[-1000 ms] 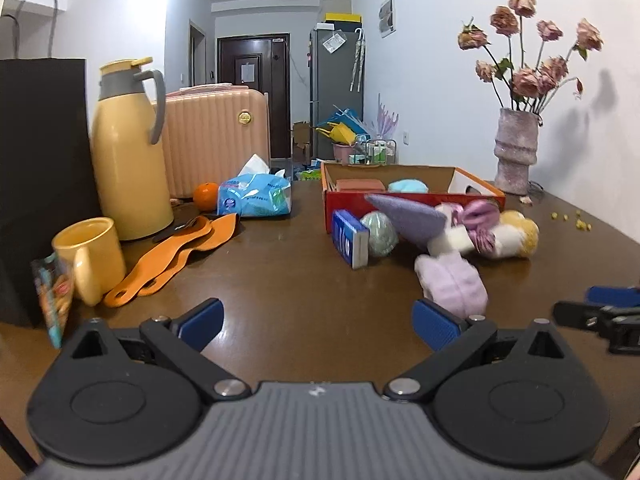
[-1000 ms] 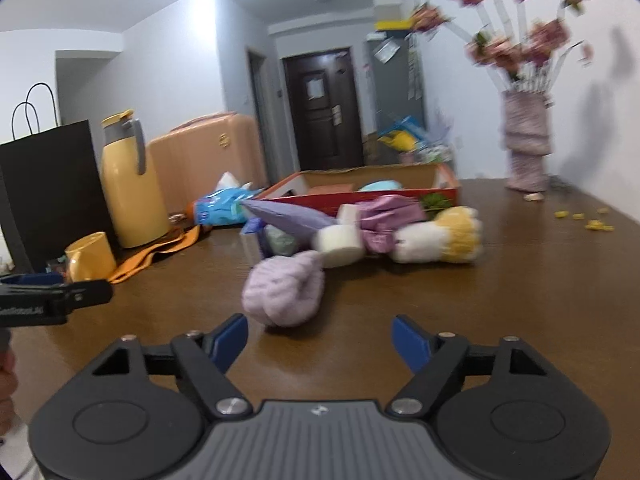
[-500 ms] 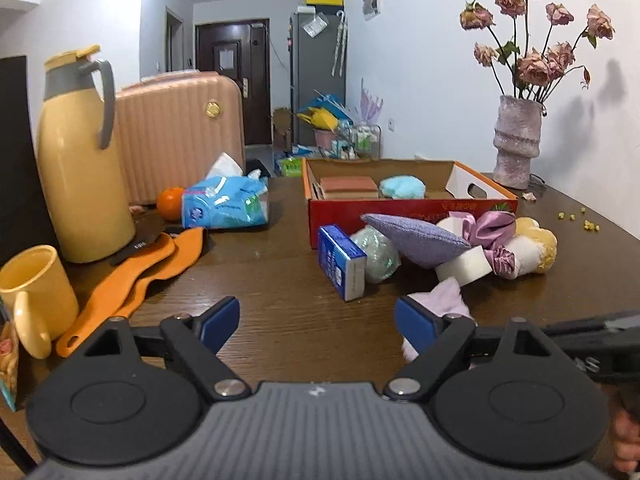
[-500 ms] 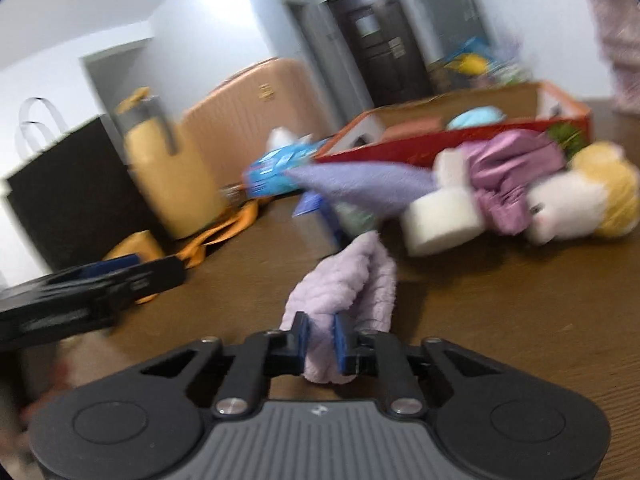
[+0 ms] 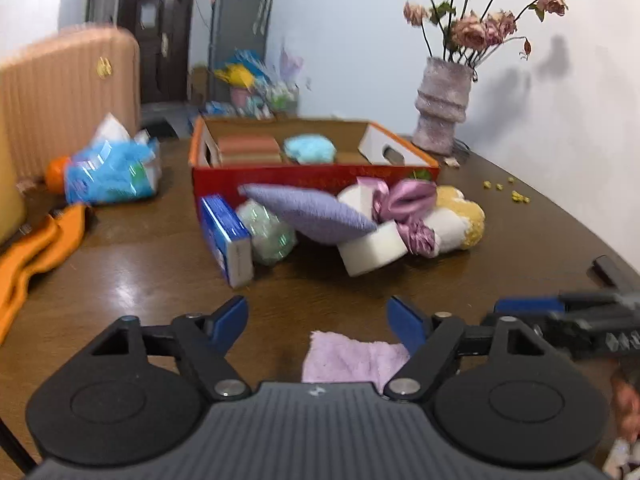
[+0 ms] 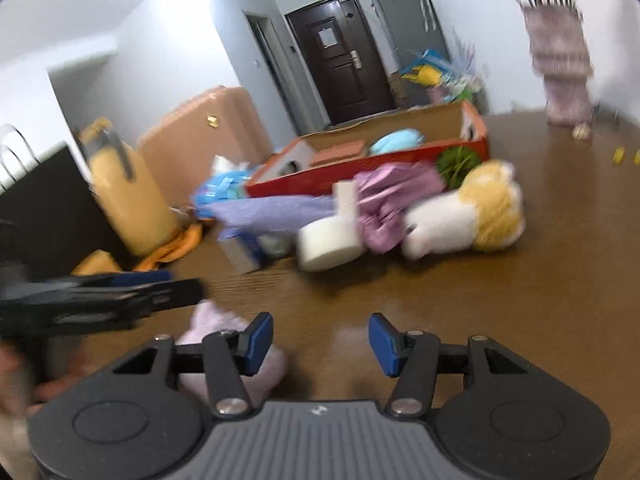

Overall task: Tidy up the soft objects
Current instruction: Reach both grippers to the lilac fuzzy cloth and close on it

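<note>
A lilac towel (image 5: 352,356) lies on the brown table just before my left gripper (image 5: 318,322). It sits between the closing jaws, close to the right finger, and no pad presses on it. My right gripper (image 6: 320,342) is opening with nothing between its jaws. In its view the towel (image 6: 208,320) lies under and left of its left finger. Farther back a lavender cushion (image 5: 312,212), a white foam block (image 5: 372,248), a pink scrunchie (image 5: 404,208) and a white-and-yellow plush (image 5: 460,220) are piled against a red cardboard box (image 5: 312,180).
A blue carton (image 5: 228,236) and a green mesh ball (image 5: 268,232) stand left of the pile. A vase of dried roses (image 5: 440,108) is at the back right. A tissue pack (image 5: 108,172), orange scoops (image 5: 36,248) and a yellow jug (image 6: 124,192) are at the left.
The right gripper was shut on the lilac towel half a second ago and has drawn it nearer and let go. The left gripper has swung right over the towel, its jaws narrowing.
</note>
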